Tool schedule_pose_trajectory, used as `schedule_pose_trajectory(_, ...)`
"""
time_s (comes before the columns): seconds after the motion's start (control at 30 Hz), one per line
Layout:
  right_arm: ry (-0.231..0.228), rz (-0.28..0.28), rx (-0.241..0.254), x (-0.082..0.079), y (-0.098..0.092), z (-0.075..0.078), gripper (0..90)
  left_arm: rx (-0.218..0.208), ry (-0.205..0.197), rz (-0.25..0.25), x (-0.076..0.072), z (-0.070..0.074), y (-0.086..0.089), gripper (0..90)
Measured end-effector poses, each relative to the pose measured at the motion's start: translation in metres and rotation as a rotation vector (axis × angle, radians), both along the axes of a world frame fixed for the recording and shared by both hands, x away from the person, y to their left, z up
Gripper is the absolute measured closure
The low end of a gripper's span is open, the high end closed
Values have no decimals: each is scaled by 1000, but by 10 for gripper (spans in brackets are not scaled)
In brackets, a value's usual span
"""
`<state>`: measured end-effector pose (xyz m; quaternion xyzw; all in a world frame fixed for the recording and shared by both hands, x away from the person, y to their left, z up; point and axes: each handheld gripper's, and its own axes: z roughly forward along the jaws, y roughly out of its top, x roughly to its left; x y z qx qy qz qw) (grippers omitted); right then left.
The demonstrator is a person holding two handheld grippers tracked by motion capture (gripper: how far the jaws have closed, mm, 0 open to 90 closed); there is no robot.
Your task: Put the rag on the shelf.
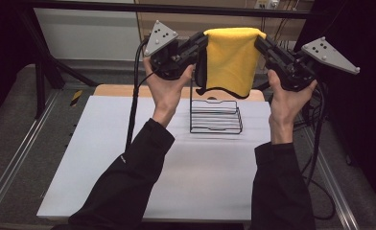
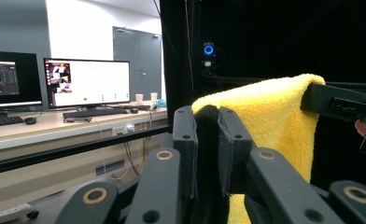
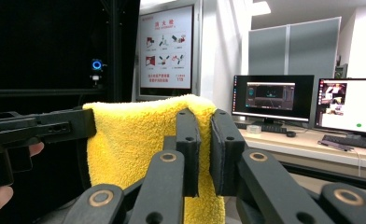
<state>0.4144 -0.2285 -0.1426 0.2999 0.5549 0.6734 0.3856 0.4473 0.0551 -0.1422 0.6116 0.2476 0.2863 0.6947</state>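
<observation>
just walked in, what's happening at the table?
A person is holding a yellow towel up in the air between two handheld grippers. The left gripper is shut on one top corner and the right gripper on the other, so the cloth hangs stretched between them. Directly below it, a black wire rack stands on the white table. The towel hangs over the rack's upright frame, not yet draped on it.
</observation>
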Motion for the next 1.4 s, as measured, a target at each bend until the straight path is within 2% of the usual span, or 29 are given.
schedule_pose_trajectory(0.27,-11,-9,-1,5,-1,13,837,13,-23,13,3,16,-3,790)
schedule_pose_trajectory(0.47,-15,-22,-7,16,-2,25,837,13,-27,21,13,26,-5,790)
schedule_pose_trajectory(0.67,-13,-28,-3,30,-2,29,837,22,-29,30,26,31,-7,790)
schedule_pose_trajectory(0.83,-16,-30,-10,41,-1,28,837,22,-29,40,36,31,-6,790)
schedule_pose_trajectory(0.97,-12,-33,-21,51,1,26,837,15,-10,45,47,28,-5,790)
schedule_pose_trajectory(1.2,6,-42,-41,70,3,18,837,26,-11,55,61,16,-4,789)
schedule_pose_trajectory(1.33,22,-45,-48,80,1,10,836,61,-11,66,68,8,-5,789)
schedule_pose_trajectory(1.4,29,-42,-47,84,1,6,837,63,-8,71,70,3,-6,789)
